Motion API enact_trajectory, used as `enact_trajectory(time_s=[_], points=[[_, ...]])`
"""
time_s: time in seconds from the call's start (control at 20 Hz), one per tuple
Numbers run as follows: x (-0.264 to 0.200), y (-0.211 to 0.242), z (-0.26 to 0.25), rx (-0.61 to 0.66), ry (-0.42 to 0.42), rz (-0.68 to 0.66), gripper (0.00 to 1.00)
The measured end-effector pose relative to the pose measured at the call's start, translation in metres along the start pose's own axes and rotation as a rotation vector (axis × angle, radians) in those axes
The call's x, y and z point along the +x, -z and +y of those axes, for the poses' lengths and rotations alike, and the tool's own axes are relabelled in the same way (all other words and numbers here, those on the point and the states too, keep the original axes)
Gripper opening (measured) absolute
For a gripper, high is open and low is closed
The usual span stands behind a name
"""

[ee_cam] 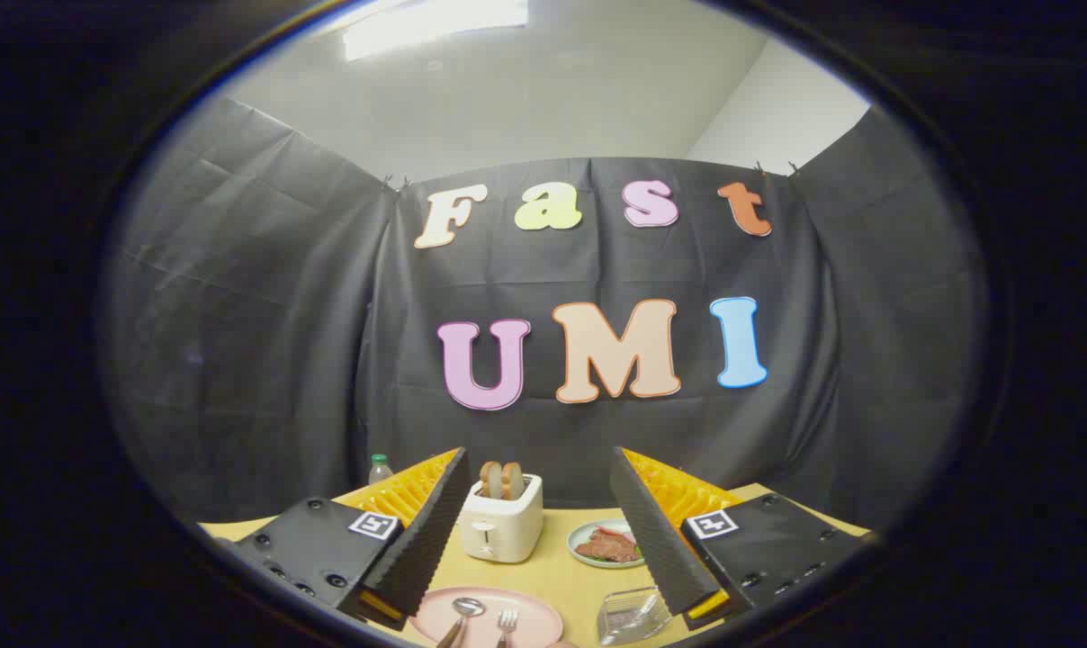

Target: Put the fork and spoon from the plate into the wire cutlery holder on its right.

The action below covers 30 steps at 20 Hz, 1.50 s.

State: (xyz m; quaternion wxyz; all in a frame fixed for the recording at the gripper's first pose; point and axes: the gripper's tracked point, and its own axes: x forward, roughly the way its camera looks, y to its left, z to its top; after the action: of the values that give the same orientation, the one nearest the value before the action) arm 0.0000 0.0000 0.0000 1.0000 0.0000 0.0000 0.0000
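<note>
Gripper [536, 531] jaws wide, holding nothing, above yellow table [561, 567]. Pink plate [488, 617] at near edge carries spoon [464, 610] and fork [507, 621]; clear holder [633, 616] just right. Toaster [502, 527], meat dish [605, 544] mid-table, bottle [380, 468] by far-left edge, black cloth wall behind.

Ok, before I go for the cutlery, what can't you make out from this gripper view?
- Spoon and fork: handles cut off at the view's lower edge.
- Pink plate: near rim cut off.
- Holder: glary, its build unclear; right side hidden by a finger.
- Bottle: mostly hidden behind the other finger.
- Gripper: open, holding nothing.
</note>
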Motion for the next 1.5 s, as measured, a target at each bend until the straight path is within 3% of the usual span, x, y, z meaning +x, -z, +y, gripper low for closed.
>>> enact_trajectory(time_s=[1.05,1.5], points=[[0.019,0.025,0.018,-0.005,-0.048,0.071,1.00],[0.016,0.081,0.023,-0.058,-0.086,0.221,1.00]])
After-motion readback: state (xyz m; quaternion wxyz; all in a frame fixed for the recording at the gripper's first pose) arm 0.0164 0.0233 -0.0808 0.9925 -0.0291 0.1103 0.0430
